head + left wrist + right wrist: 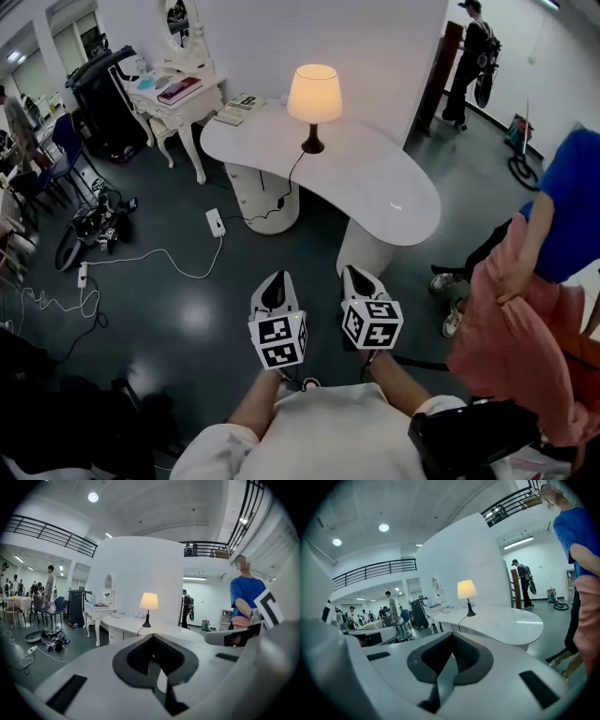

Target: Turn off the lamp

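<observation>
The lamp (pixel 313 94) is lit, with a cream shade and a dark stem, and stands on the far part of a curved white table (pixel 375 187). Its black cord (pixel 289 183) runs over the table's edge down to the floor. My left gripper (pixel 275 289) and right gripper (pixel 360 279) are side by side over the dark floor, well short of the table, both pointing toward it. Both are shut with nothing between the jaws. The lamp (pixel 149 603) shows ahead in the left gripper view above the closed left gripper (pixel 152 638), and the lamp (pixel 467 591) also shows beyond the closed right gripper (pixel 451 637).
A person in a blue top and pink skirt (pixel 548 281) stands close on the right. A white power strip (pixel 216 222) and a white cable (pixel 159 255) lie on the floor at left. A white dressing table (pixel 178 98) stands at the back left, with gear (pixel 89 225) heaped on the floor.
</observation>
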{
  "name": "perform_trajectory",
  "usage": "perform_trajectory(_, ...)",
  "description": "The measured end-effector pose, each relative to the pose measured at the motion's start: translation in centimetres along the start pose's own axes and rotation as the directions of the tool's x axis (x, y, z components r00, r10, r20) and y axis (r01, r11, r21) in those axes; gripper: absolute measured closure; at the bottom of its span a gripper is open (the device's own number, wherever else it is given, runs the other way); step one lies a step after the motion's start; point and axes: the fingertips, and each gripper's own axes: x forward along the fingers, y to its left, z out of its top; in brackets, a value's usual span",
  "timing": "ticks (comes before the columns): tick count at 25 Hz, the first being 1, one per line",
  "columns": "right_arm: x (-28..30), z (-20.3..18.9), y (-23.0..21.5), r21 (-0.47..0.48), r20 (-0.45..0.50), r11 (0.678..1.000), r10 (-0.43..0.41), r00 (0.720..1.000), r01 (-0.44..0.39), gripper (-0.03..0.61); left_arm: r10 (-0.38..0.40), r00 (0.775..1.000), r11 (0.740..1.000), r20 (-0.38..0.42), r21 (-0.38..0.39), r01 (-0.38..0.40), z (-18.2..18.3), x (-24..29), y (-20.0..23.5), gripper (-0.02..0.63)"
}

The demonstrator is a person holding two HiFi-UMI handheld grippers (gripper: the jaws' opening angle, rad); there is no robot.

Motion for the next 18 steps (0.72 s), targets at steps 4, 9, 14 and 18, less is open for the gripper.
perform_trajectory(4, 1.1, 0.2, -1.4, 0.007, -0.012, 1.0, -0.011, 1.0, 0.011, 0.58, -0.004, 1.0, 1.0, -0.012, 0.002, 0.004, 0.0, 1.7, -0.3, 0.615)
perform_trajectory(9, 2.4, -0.2, -2.0, 0.017, -0.034, 1.0, -0.015, 0.999, 0.015, 0.58, -0.006, 0.999, 1.0, -0.035, 0.006, 0.006, -0.4, 3.2, 0.0, 0.615)
perform_trajectory(14, 4.6, -0.1, -2.8, 0.034, -0.039, 0.999, -0.029, 0.999, 0.03, 0.58, -0.016, 0.999, 1.0, -0.048, 0.016, 0.017, -0.4, 5.8, 0.7, 0.615)
perform_trajectory(18, 7.3, 0.3, -3.6, 0.048, -0.03, 0.998, -0.05, 0.998, 0.051, 0.58, -0.034, 0.998, 0.999, -0.043, 0.024, 0.035, 0.0, 8.9, 1.6, 0.615)
